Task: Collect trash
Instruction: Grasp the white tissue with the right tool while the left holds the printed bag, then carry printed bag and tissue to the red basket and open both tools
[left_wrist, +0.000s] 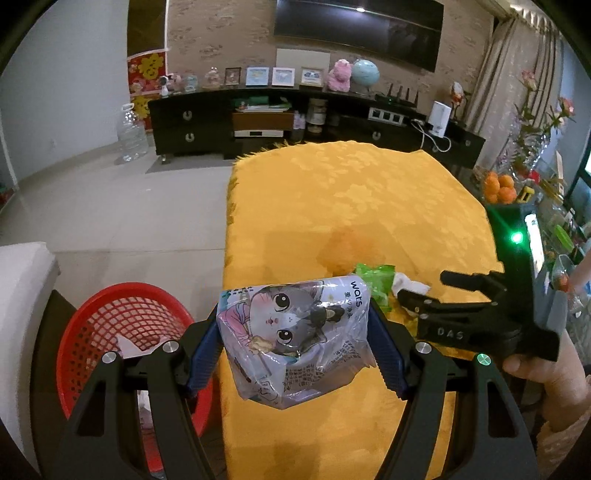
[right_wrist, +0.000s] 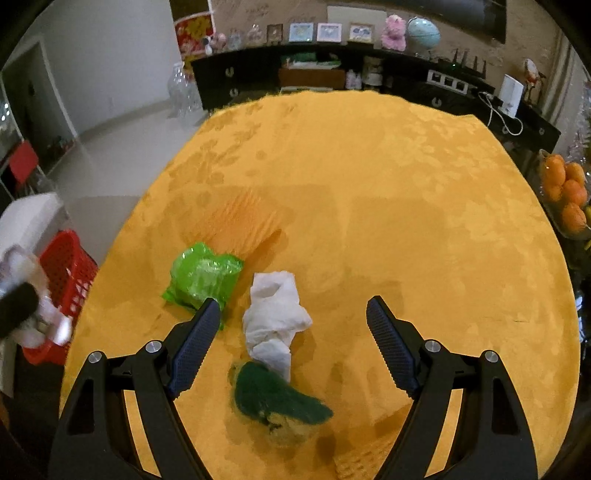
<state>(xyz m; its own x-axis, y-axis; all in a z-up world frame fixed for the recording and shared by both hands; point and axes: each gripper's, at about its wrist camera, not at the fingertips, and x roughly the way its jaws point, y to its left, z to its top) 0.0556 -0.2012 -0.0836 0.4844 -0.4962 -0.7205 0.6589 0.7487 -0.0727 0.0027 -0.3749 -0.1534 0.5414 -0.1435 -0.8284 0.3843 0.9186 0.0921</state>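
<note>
Cat pouch (left_wrist: 295, 332): clamped between both pads of left claw (left_wrist: 295, 347), lifted clear of yellow cloth (left_wrist: 351, 206), just right of red basket (left_wrist: 122, 332).
Tissue (right_wrist: 275, 317): crumpled, flat on cloth, between spread fingers of right claw (right_wrist: 293, 343), nearer the left finger; pads apart from it, nothing gripped.
Green wrapper (right_wrist: 201, 275): on cloth, just left of tissue, partly behind left fingertip.
Dark green scrap (right_wrist: 273, 397): touching tissue's near end, low between the fingers.
Oranges (right_wrist: 567, 188): far right, off the cloth.
</note>
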